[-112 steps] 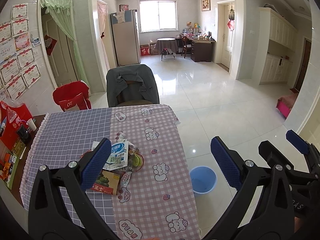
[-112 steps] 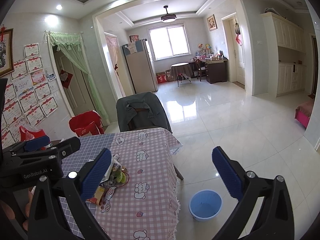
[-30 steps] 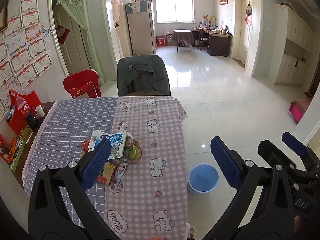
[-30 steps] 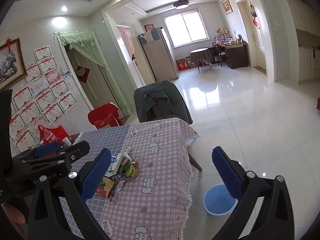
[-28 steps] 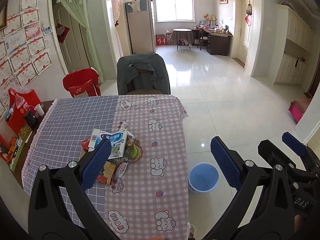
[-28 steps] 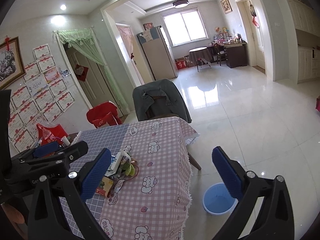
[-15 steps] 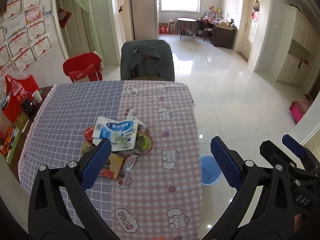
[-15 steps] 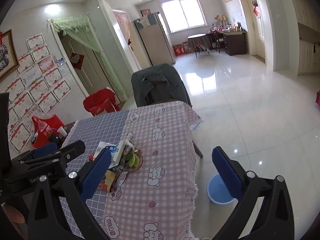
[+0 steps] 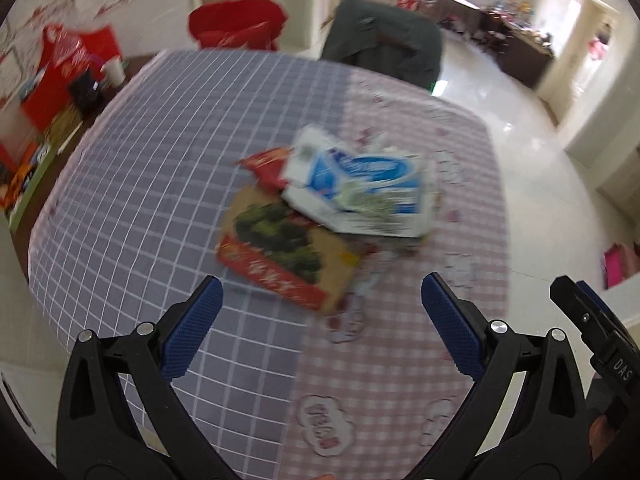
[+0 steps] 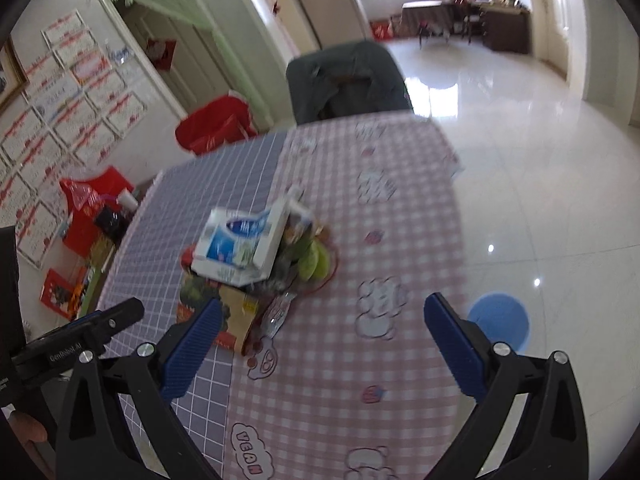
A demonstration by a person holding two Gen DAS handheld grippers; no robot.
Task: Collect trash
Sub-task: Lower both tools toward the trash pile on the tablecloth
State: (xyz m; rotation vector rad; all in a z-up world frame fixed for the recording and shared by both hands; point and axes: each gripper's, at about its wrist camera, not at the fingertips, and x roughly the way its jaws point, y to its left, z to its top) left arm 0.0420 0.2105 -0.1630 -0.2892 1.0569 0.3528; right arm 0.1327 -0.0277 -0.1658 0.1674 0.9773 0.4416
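While both views are smeared with blur, I can see my left gripper (image 9: 322,332) with its jaws spread wide and nothing between them, hanging above the table (image 9: 160,184). My right gripper (image 10: 324,342) is likewise wide open and holding nothing, and its tip also shows at the right edge of the left view. Just beyond the left jaws, roughly centred between them, lies the trash pile (image 9: 332,216) on the seam where the grey checked cloth meets the pink one. Nearest me in it is a flat brown and red box (image 9: 286,258) with a green picture, and a white and blue carton (image 9: 360,188) rests tilted on top of it, with a red wrapper (image 9: 266,164) poking out behind. From the right view the pile sits ahead of the left finger, not between the jaws, and I make out green peels (image 10: 314,260) and a clear crumpled wrapper (image 10: 278,314) beside the carton. Down on the floor to the right of the table stands a blue bin (image 10: 498,322); what I see of its inside is plain blue. Past the far table edge stands a chair (image 10: 348,80) draped in a grey jacket, and left of it a red stool (image 10: 216,124).
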